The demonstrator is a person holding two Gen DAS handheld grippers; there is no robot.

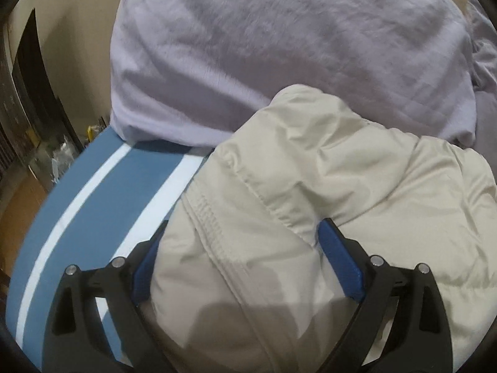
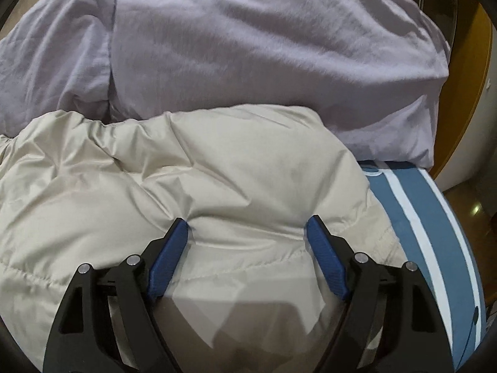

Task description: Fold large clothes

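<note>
A cream puffy jacket [image 1: 326, 186] lies bunched on a blue bed cover with white stripes [image 1: 102, 199]. In the left wrist view my left gripper [image 1: 242, 227] is open, its blue pads [image 1: 340, 258] straddling a thick fold of the jacket near a stitched seam. In the right wrist view the same jacket [image 2: 186, 171] fills the lower middle, and my right gripper [image 2: 247, 223] is open with its pads [image 2: 324, 255] pressed into the jacket's puffy edge on either side. The fabric bulges between both pairs of jaws.
A lilac pillow or duvet [image 1: 279, 46] lies just behind the jacket, also in the right wrist view [image 2: 264, 56]. The bed's edge [image 2: 435, 217] drops off at right toward a wooden door frame [image 2: 472, 77]. Dark furniture [image 1: 31, 93] stands at left.
</note>
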